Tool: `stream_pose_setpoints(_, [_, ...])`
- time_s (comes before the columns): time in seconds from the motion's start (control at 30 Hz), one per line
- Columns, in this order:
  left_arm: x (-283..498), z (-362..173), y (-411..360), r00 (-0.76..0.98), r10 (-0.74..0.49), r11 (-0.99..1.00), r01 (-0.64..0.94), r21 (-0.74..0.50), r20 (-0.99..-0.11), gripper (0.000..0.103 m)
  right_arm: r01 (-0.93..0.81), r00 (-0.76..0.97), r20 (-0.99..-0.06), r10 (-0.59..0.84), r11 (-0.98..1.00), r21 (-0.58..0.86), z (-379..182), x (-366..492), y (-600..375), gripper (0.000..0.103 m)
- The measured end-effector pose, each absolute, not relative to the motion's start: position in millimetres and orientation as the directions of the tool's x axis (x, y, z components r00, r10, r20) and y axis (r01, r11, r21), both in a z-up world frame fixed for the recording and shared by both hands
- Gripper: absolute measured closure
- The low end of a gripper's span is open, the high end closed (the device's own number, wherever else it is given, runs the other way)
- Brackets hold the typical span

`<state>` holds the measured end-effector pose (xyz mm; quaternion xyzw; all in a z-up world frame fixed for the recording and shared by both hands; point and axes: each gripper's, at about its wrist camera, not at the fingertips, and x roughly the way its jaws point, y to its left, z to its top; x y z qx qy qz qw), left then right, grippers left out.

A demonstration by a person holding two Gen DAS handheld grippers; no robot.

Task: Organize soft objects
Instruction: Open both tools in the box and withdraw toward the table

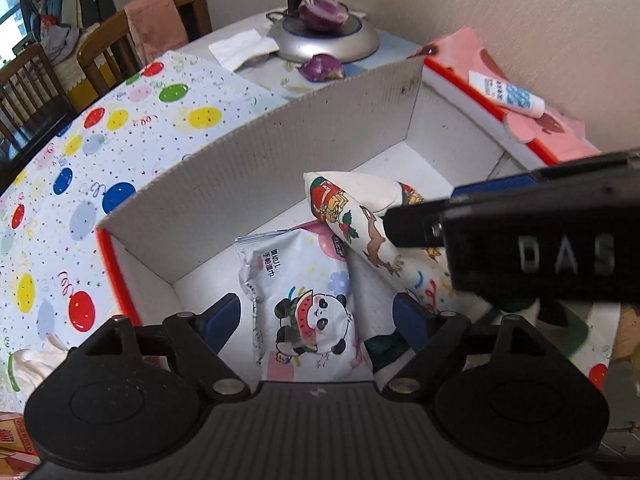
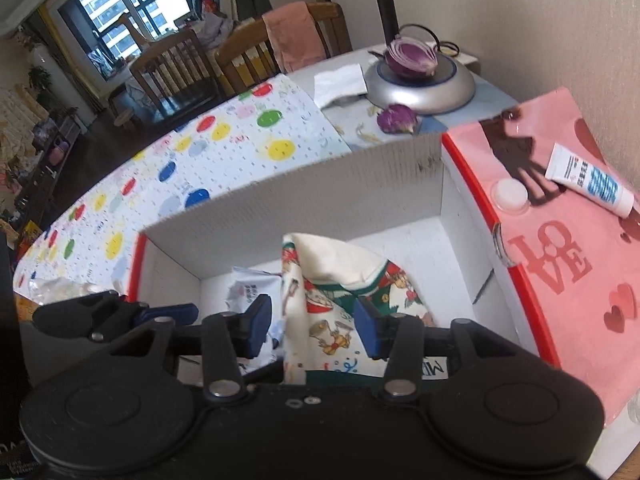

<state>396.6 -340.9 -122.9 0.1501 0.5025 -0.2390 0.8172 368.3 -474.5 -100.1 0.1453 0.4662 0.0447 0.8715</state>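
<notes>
A white cardboard box (image 1: 280, 152) with red edges stands open on the table. Inside lie a panda-print wipes pack (image 1: 308, 312) and a Christmas-print cloth (image 1: 360, 216). My left gripper (image 1: 318, 316) is open, its fingers on either side of the wipes pack, just above it. My right gripper (image 2: 312, 322) is open with its blue pads on either side of the cloth (image 2: 332, 280), which stands bunched up between them. The wipes pack (image 2: 248, 288) shows left of the cloth. The right gripper (image 1: 520, 232) also reaches in from the right in the left wrist view.
The box's pink "LOVE" lid (image 2: 560, 248) leans open on the right with a white tube (image 2: 588, 184) on it. A balloon-print sheet (image 1: 100, 152) covers the table on the left. A silver lamp base (image 1: 324, 36) with cut purple onions stands behind. Wooden chairs (image 2: 200, 64) stand beyond.
</notes>
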Motion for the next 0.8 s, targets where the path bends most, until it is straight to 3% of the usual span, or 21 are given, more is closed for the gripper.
stream_pose_setpoints(0.33, [366.7,-74.5,-292.2,0.470,-0.331,0.854,0.518,-0.048,-0.818,0.020,-0.036,0.667,-0.708,0.234,0.958,0.283,-42.6,333.1,-455.0,0.048])
stream_pose_setpoints(0.8, [317.9,-1.1,-205.9,0.599,-0.418,0.867,0.488,-0.102,-0.683,0.020,-0.097,0.748,-0.621,0.233,0.965,0.245,7.9,281.4,-399.0,0.044])
